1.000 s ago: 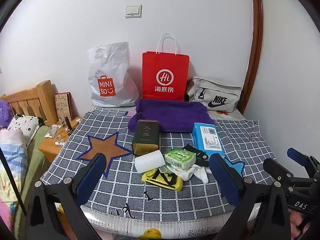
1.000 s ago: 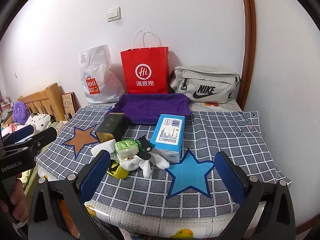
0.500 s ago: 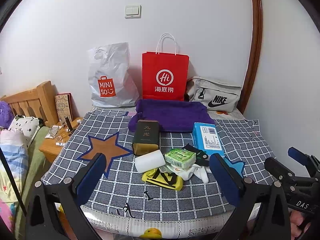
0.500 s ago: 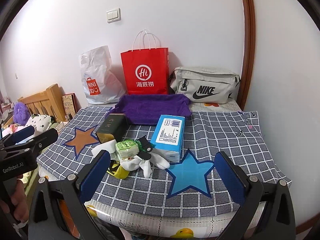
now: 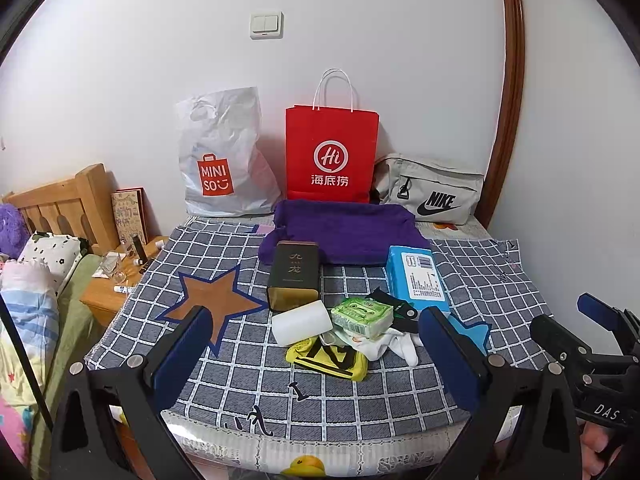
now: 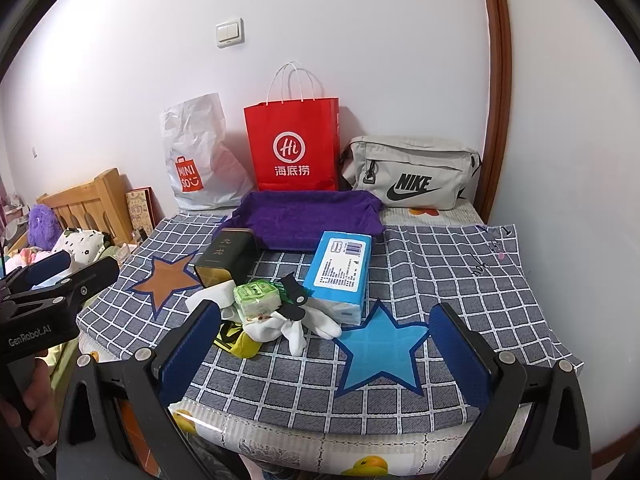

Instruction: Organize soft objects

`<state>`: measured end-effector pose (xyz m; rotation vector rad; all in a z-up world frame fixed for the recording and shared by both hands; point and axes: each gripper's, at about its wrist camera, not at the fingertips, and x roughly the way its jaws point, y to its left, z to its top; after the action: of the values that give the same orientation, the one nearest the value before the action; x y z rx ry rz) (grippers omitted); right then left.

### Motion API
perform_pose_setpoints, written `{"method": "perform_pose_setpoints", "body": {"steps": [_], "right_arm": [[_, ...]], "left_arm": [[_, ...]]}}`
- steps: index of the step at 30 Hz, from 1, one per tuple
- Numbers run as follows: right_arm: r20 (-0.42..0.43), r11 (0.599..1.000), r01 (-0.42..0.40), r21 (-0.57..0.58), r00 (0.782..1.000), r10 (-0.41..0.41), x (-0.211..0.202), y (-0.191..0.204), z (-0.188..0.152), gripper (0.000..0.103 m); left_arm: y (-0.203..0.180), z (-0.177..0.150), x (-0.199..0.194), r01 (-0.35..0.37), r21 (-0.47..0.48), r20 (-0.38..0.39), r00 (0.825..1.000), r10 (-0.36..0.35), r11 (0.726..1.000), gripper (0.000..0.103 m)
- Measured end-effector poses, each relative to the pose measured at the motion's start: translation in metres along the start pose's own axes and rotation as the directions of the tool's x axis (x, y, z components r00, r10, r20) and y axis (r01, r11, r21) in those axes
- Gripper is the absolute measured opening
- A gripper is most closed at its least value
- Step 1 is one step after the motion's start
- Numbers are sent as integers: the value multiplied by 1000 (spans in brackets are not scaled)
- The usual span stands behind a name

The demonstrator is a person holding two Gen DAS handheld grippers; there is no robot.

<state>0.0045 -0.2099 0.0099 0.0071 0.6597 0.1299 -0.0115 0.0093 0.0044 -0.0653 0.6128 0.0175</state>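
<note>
A heap of small items lies mid-table on the checked cloth [image 5: 224, 364]: white socks [image 6: 296, 328], a yellow and black sock [image 5: 328, 358], a green tissue pack [image 5: 362, 316], a white roll [image 5: 302, 322], a black strap [image 6: 294, 294], a blue tissue pack [image 6: 340, 270] and a dark tin box [image 5: 294, 274]. Behind them lies a folded purple towel [image 6: 308, 218]. My left gripper [image 5: 316, 344] hangs open before the table's front edge, nothing between its pads. My right gripper [image 6: 324, 344] is open too, over the blue star, empty.
Against the back wall stand a white Miniso bag [image 5: 220, 160], a red paper bag [image 5: 330, 156] and a grey Nike pouch [image 6: 412, 172]. A wooden headboard [image 5: 60, 204], a nightstand [image 5: 112, 288] with small items and bedding are at the left. A wooden door frame [image 6: 496, 88] rises at right.
</note>
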Motion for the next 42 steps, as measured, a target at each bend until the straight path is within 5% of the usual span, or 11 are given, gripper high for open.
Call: {"method": "perform_pose_setpoints", "body": {"steps": [42], "right_arm": [[8, 998, -50, -24, 999, 50, 17, -2, -5, 102]], "left_arm": [[5, 3, 17, -15, -3, -37, 999, 15, 1000, 103]]}}
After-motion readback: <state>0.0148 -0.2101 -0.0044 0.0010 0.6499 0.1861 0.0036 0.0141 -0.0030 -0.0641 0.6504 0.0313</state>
